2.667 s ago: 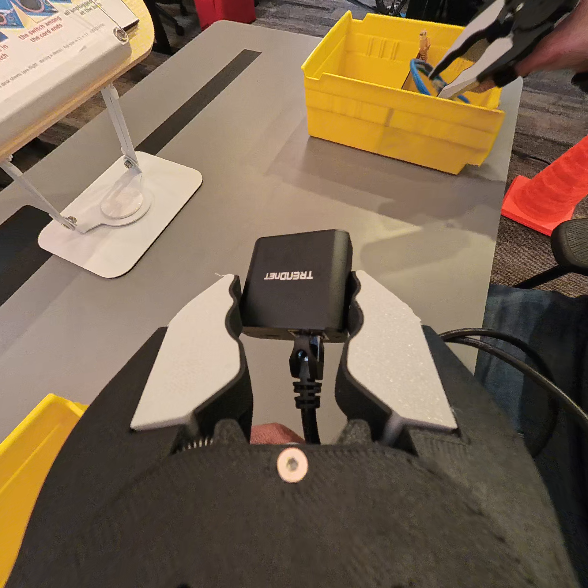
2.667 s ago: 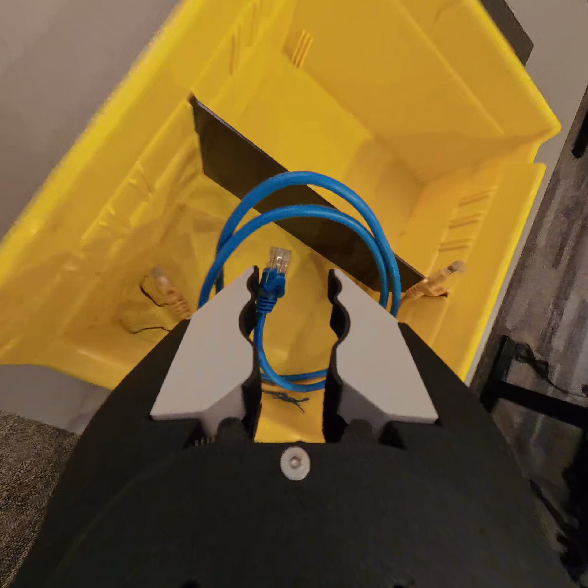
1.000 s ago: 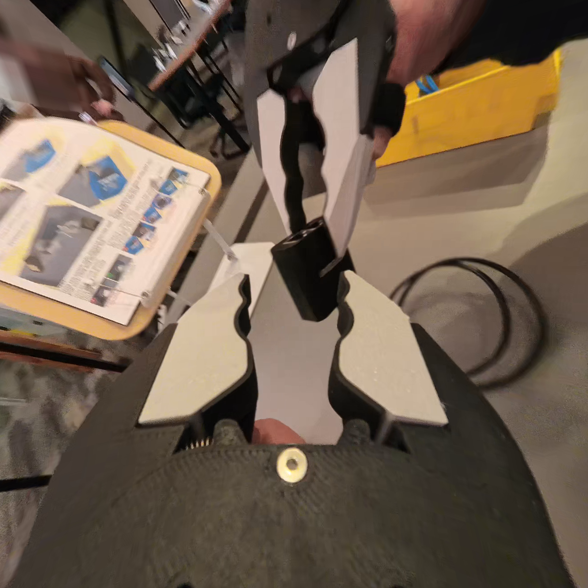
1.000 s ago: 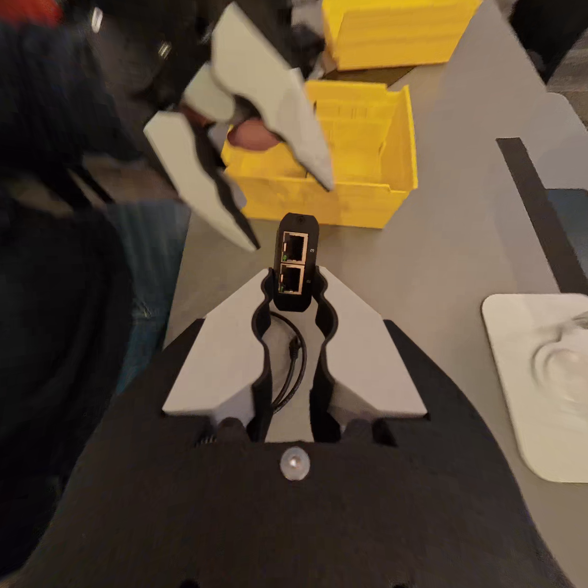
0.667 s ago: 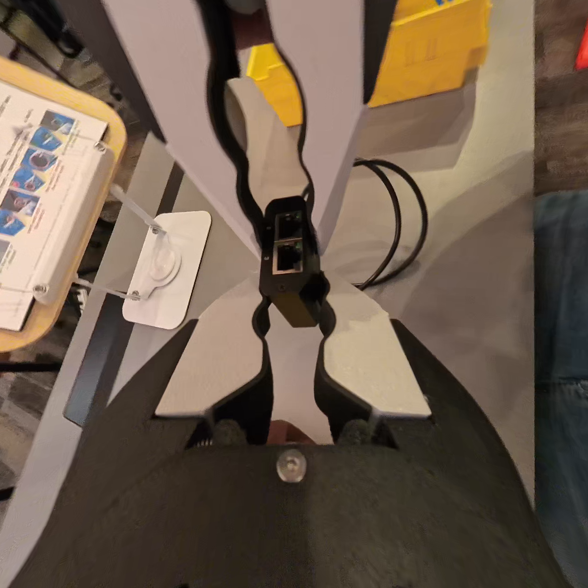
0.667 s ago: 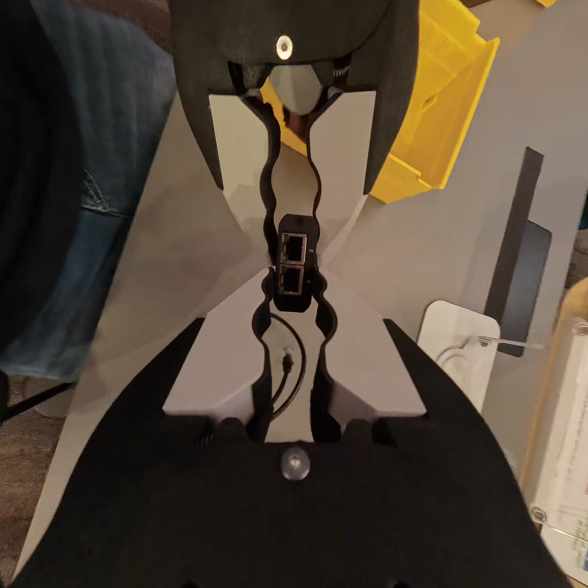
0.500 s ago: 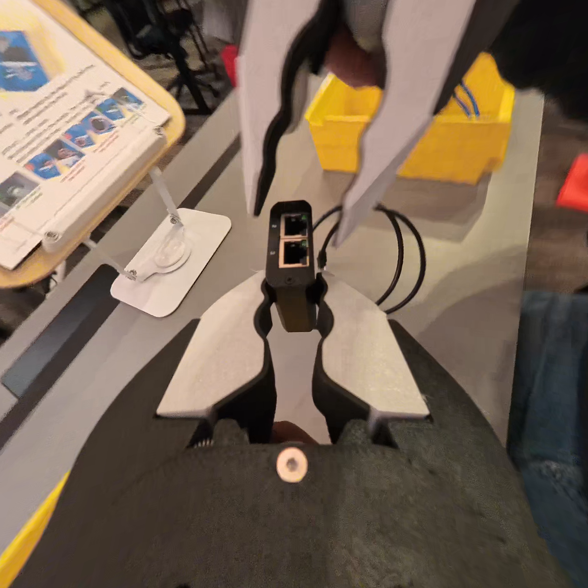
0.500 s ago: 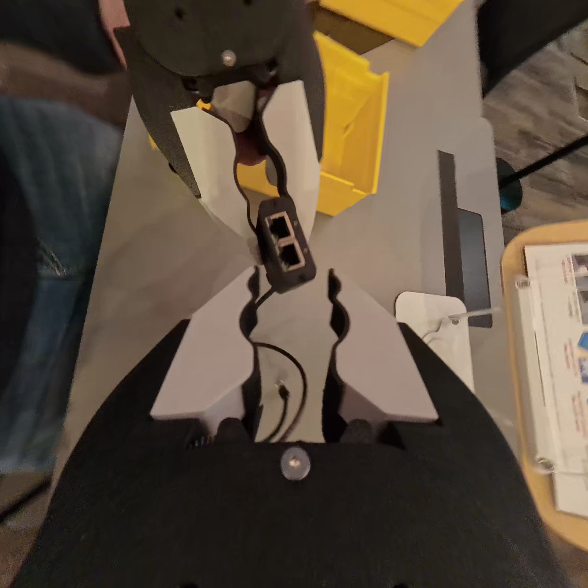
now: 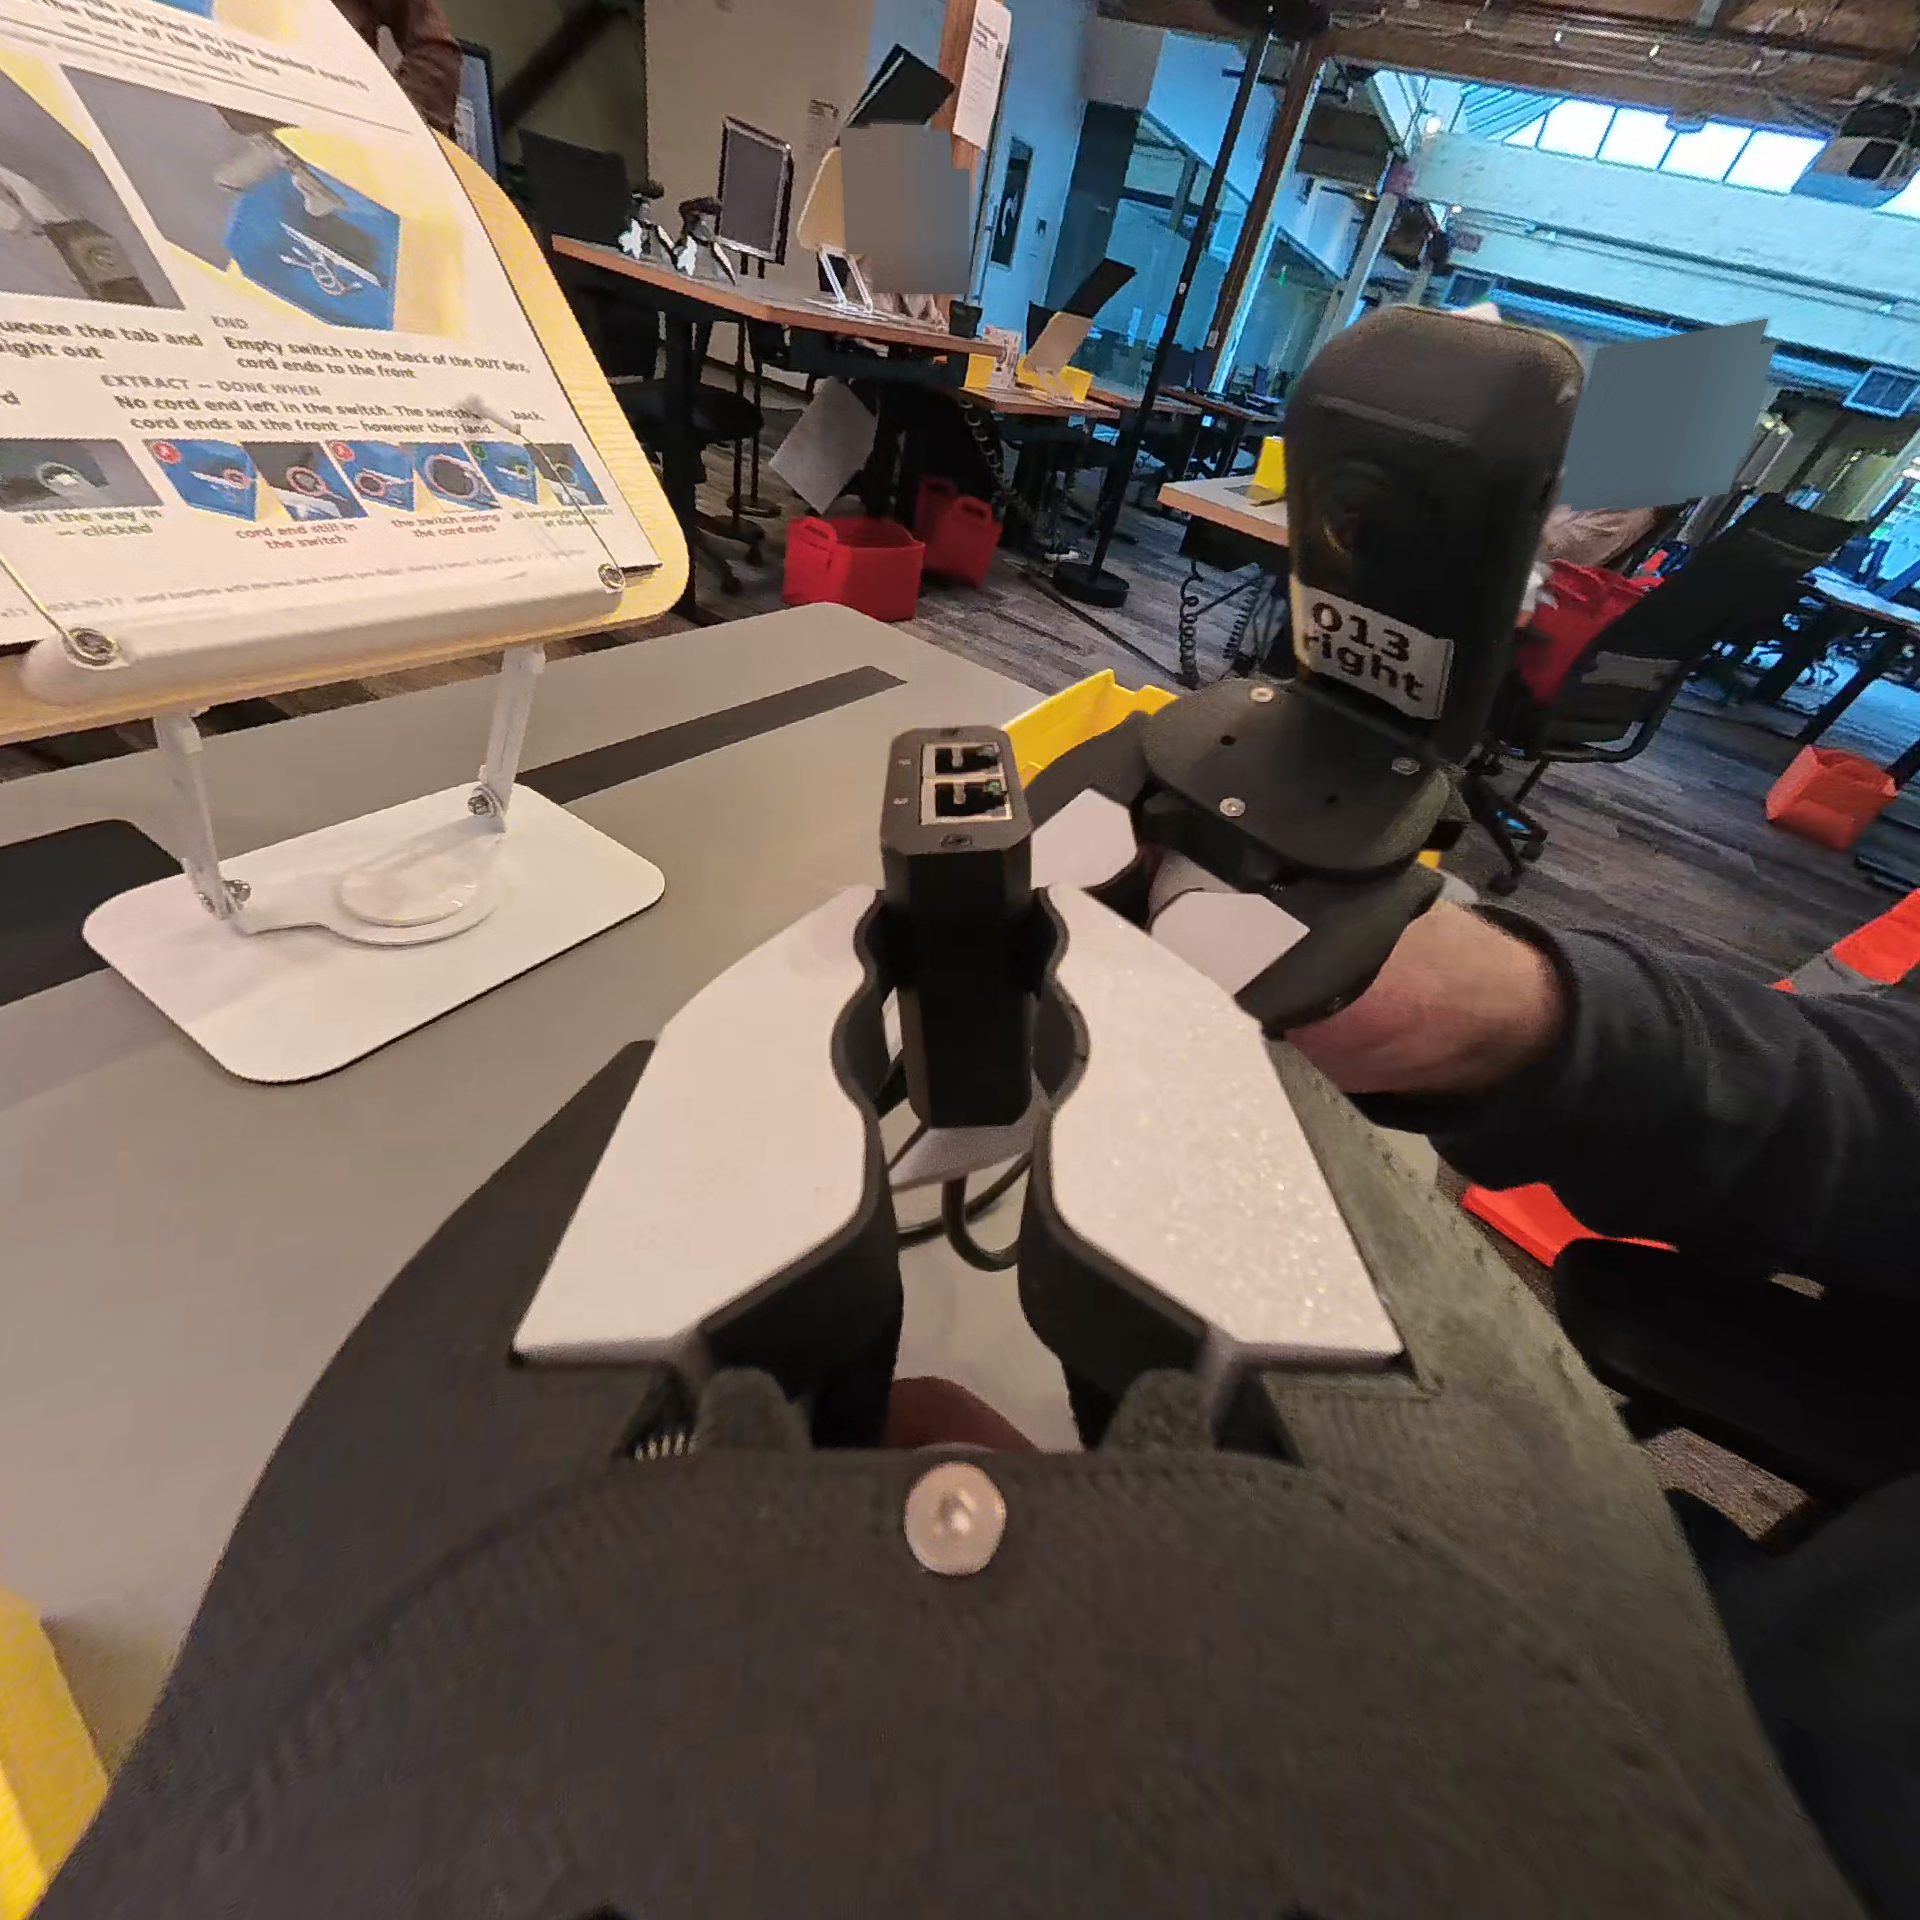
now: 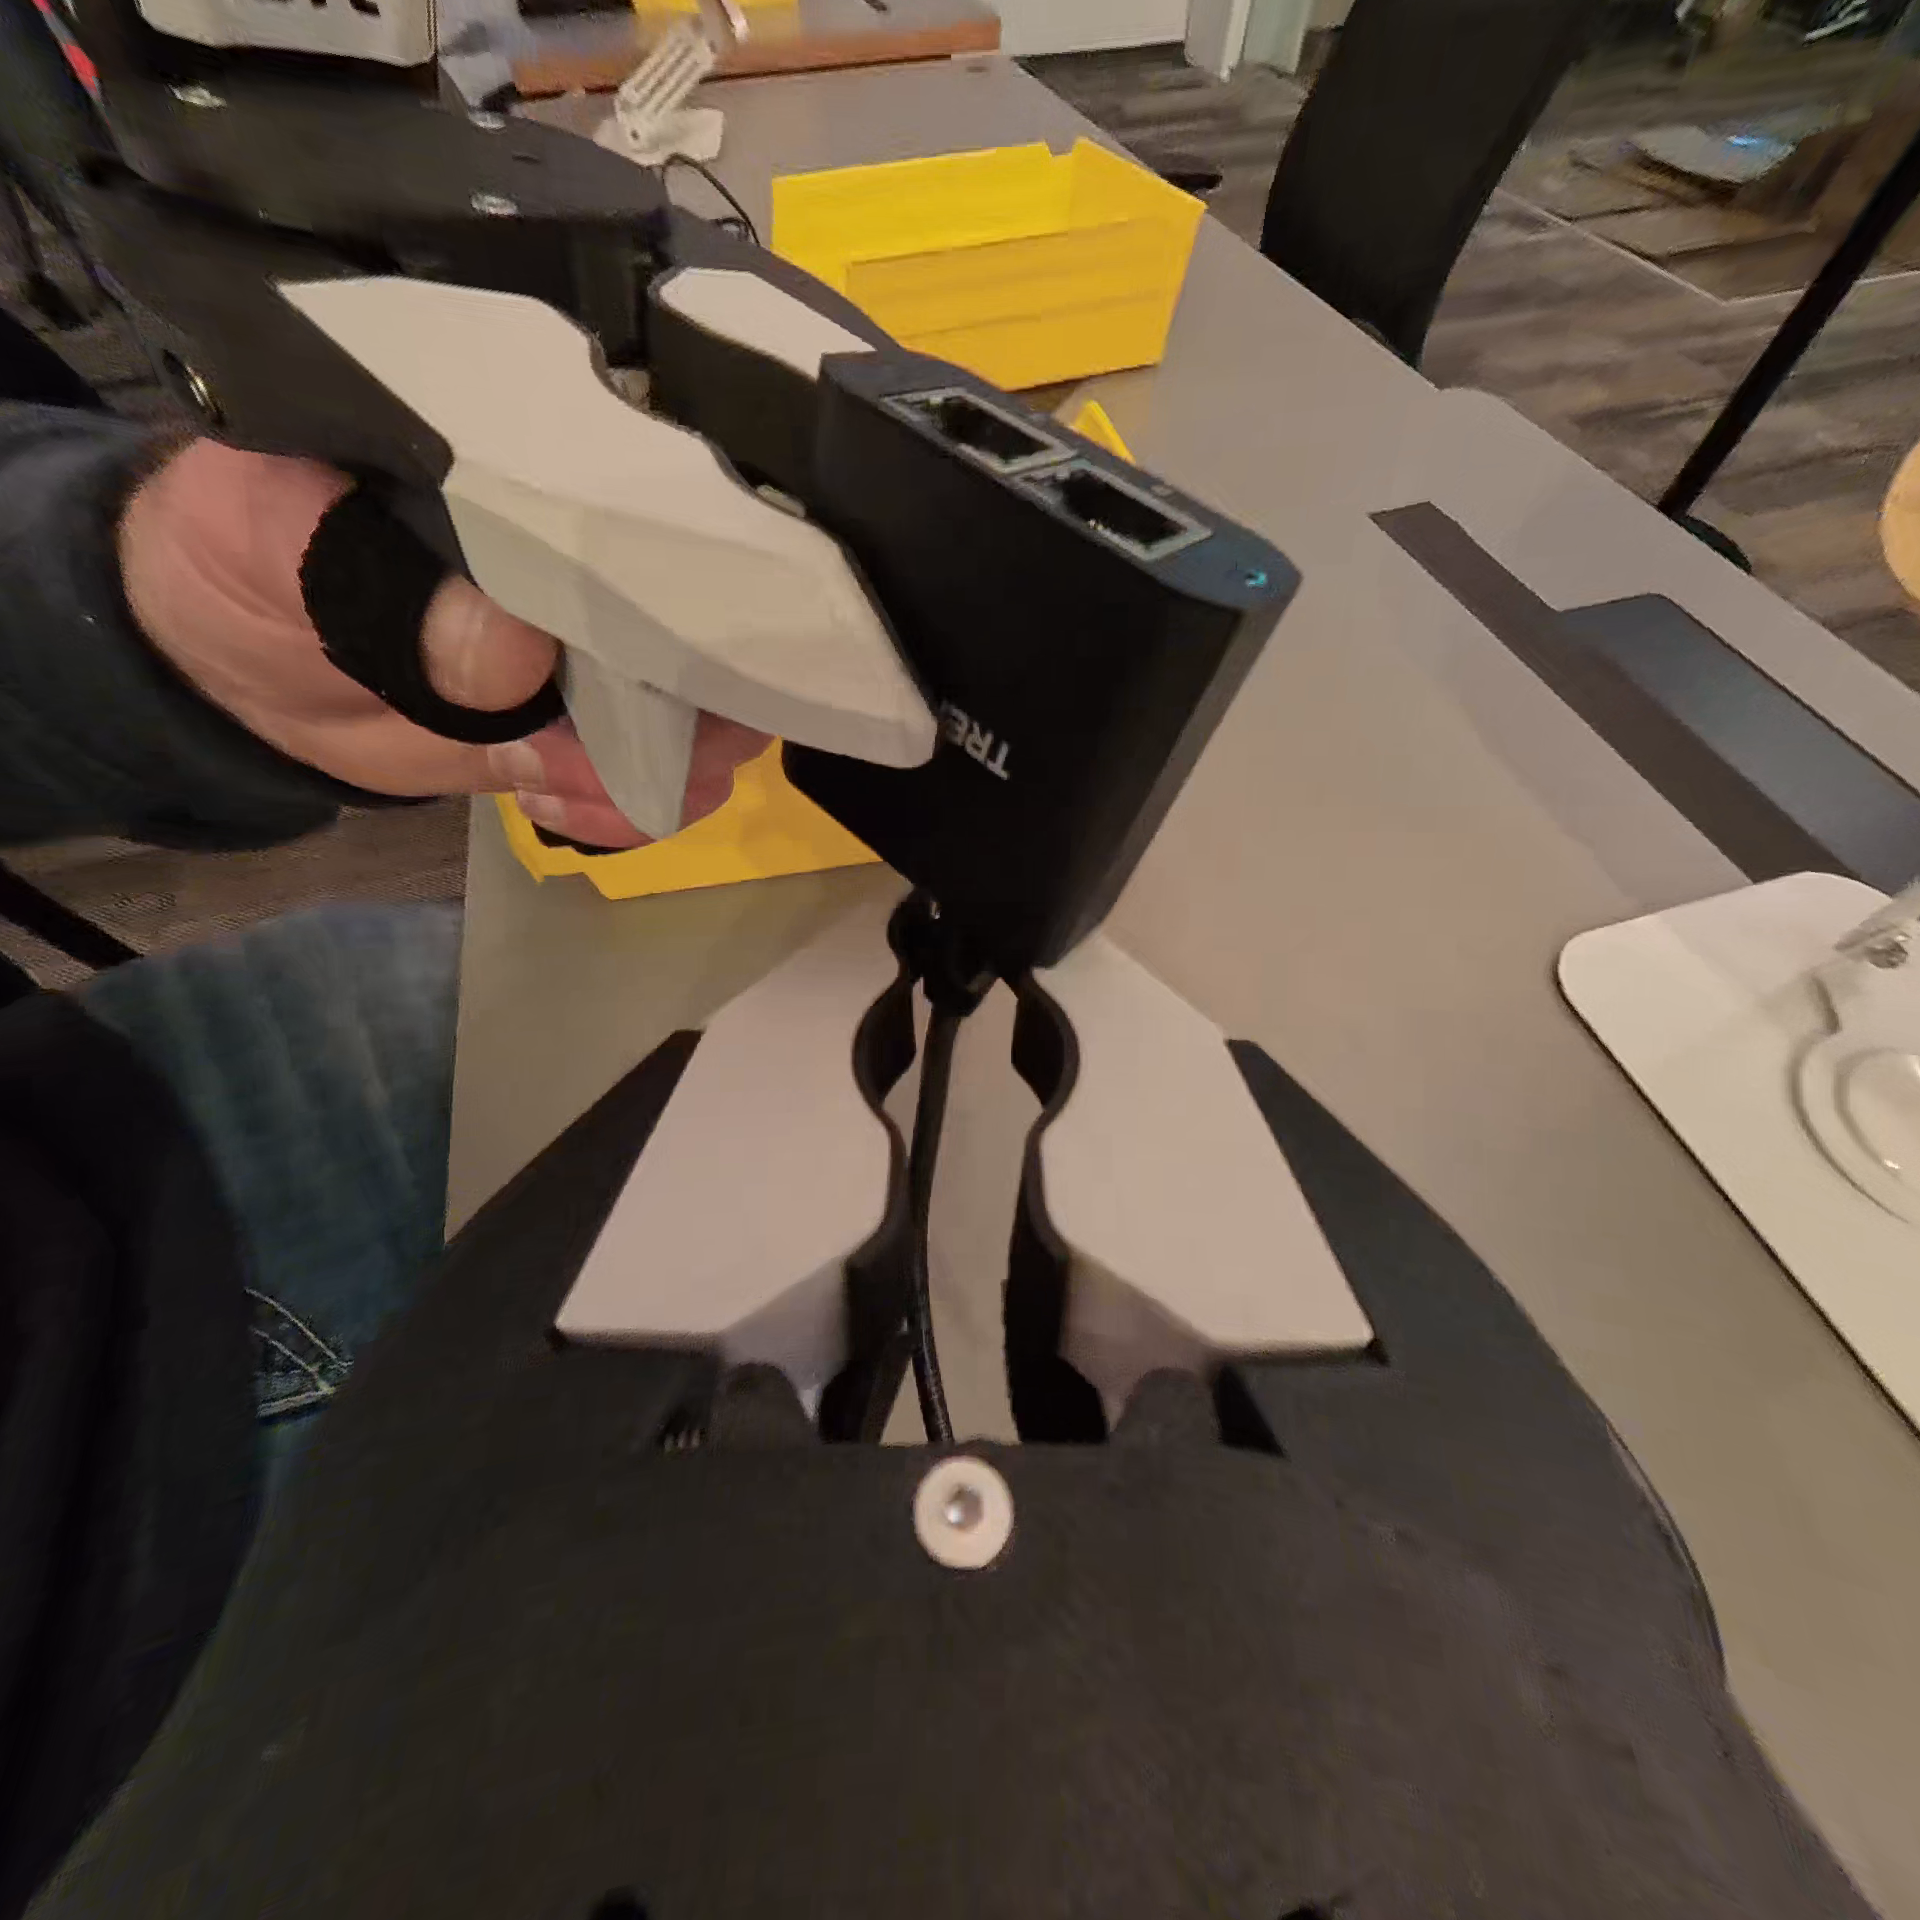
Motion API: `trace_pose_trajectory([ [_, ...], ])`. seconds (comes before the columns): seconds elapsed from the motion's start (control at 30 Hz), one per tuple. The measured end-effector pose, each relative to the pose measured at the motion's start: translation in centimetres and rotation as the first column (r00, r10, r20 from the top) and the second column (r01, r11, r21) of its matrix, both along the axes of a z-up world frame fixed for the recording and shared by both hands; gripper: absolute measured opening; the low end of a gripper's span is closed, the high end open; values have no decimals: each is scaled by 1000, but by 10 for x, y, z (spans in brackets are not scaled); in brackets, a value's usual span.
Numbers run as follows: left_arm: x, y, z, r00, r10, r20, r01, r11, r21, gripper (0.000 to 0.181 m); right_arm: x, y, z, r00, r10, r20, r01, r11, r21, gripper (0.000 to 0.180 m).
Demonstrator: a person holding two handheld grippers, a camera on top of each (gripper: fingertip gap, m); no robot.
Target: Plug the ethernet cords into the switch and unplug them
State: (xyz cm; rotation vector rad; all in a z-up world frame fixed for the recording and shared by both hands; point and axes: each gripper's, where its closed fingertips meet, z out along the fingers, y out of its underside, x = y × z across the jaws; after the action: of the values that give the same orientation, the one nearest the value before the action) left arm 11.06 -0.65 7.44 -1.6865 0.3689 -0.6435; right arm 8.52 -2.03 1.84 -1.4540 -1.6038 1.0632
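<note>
**— Left wrist view first. What have you got?**

— My left hand-held gripper point(image 9: 956, 997) is clamped on the narrow sides of the black switch point(image 9: 956, 842). The switch stands upright, lifted off the grey desk point(image 9: 312, 1195), its two ports on the top end. Half a second ago my other tool hung spread open above those ports. Now my right hand point(image 9: 1444, 1008) sits low at the right, just beside the switch. The view has also levelled out, so the room behind shows, with the white stand point(image 9: 364, 914) at the left.

**— And the cable?**

— The black cable point(image 9: 966, 1226) drops from under the switch between my fingers.

**— Right wrist view?**

— There my right hand-held gripper point(image 10: 961, 997) has its fingers drawn in close on either side of the cable's plug, directly under the switch. Whether they pinch it, I cannot tell. Half a second ago they stood wider apart with the ports facing me. Now I see the switch's broad side, ports upward.

**— Anything else?**

— The left tool reaches in from the upper left, gripping the switch. One yellow bin point(image 10: 987, 239) sits farther along the desk and another point(image 10: 727, 852) lies below my left hand point(image 10: 312, 623).
</note>
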Motion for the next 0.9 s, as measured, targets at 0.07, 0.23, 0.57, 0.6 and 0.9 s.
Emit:
trace_pose_trajectory([
  [0.07, -1, -1, -2, 1000, -13, 3, 13, 1000, -7, 24, 2, 2, 0, 1000, 17, 20, -17, 1000, 7, 10],
  [0.23, 1, -11, 2, 976, -73, -206, 92, 992, 84, 47, 28, -7, -11, 942, 199, 269, -221, 974, 52, 9],
  [0.57, 42, -42, -30, 727, -274, -630, 379, 925, 35, 84, 80, -35, -19, 576, 580, 576, -675, 735, -64, 9],
  [0.6, 46, -43, -29, 731, -280, -622, 392, 919, 47, 80, 82, -38, -19, 549, 594, 588, -689, 720, -85, 9],
  [0.9, 59, -49, -48, 727, -306, -615, 413, 910, 36, 71, 100, -40, -31, 376, 611, 697, -720, 666, -195, 9],
])
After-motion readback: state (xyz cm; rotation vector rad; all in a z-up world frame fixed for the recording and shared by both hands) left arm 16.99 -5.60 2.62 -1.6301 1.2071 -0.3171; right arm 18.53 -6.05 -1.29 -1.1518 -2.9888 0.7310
